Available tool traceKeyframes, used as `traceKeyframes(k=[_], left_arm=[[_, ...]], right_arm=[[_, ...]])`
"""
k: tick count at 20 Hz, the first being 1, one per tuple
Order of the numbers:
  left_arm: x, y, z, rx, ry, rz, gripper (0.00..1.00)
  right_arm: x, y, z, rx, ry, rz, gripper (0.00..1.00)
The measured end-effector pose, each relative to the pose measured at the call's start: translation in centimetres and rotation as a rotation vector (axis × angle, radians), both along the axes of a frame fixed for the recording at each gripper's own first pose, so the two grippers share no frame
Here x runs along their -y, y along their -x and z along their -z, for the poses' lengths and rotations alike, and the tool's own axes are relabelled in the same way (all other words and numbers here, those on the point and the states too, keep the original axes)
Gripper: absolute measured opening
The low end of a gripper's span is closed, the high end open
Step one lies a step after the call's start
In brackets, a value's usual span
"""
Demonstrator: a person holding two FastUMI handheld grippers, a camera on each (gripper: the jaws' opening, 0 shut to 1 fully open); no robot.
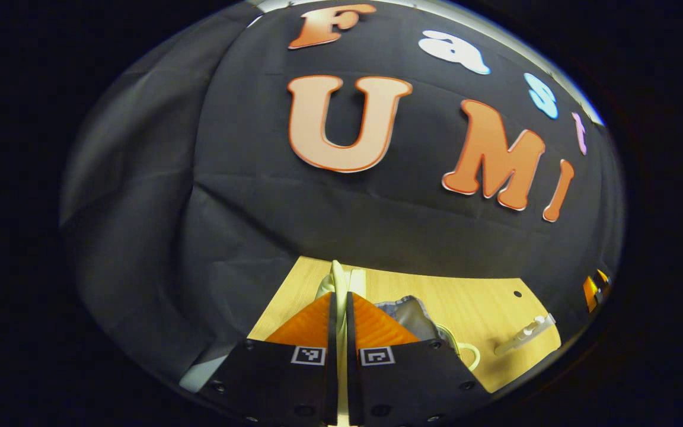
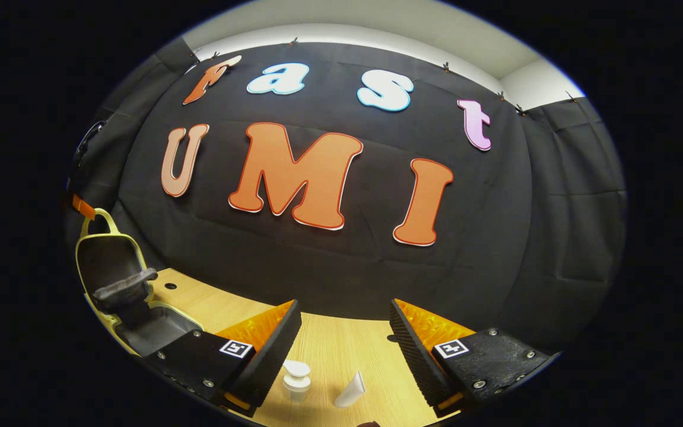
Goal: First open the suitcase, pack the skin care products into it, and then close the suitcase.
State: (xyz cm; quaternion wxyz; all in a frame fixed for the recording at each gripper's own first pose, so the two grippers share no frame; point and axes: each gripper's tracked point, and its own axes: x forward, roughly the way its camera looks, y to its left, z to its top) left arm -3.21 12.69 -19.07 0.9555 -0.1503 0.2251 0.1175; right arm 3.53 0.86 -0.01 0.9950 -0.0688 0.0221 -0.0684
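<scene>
Right gripper view shows a pale wooden surface (image 2: 329, 350) meeting the booth's black cloth wall (image 2: 347, 267), with a strip of off-white room wall (image 2: 389, 24) above the cloth. The small pale-yellow suitcase with a dark lining (image 2: 116, 279) stands open at the surface's far left, lid raised. Right of the suitcase, between the spread fingers of the right hand-held gripper (image 2: 344, 332), sit a white round-capped jar (image 2: 297, 379) and a white tube (image 2: 350, 390), both partly cut off.

Left gripper view shows the left hand-held gripper (image 1: 341, 311) pinching the suitcase's cream rim (image 1: 338, 279). Grey lining (image 1: 407, 314) bulges beside it; whether this is lid or base is unclear. A small whitish object (image 1: 525, 335) lies well to the right, too blurred to name.
</scene>
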Motion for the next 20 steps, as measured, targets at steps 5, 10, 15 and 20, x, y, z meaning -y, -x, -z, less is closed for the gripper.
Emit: traceKeyframes(k=[5,10,15,20], left_arm=[[-3.9,1.5,3.7,-0.082,0.051,-0.088,0.07],[-6.2,2.3,10.9,-0.201,0.127,-0.160,0.07],[-6.7,2.0,16.0,-0.303,0.161,-0.175,0.07],[-6.7,2.7,19.5,-0.400,0.129,-0.224,0.13]], right_arm=[[-1.3,0.3,-0.7,0.007,-0.005,0.025,0.95],[-2.6,0.8,-0.8,0.001,-0.030,0.040,0.96],[-3.1,1.8,-0.8,-0.023,-0.021,0.061,0.96],[-2.7,2.7,-0.4,-0.038,-0.016,0.081,0.95]])
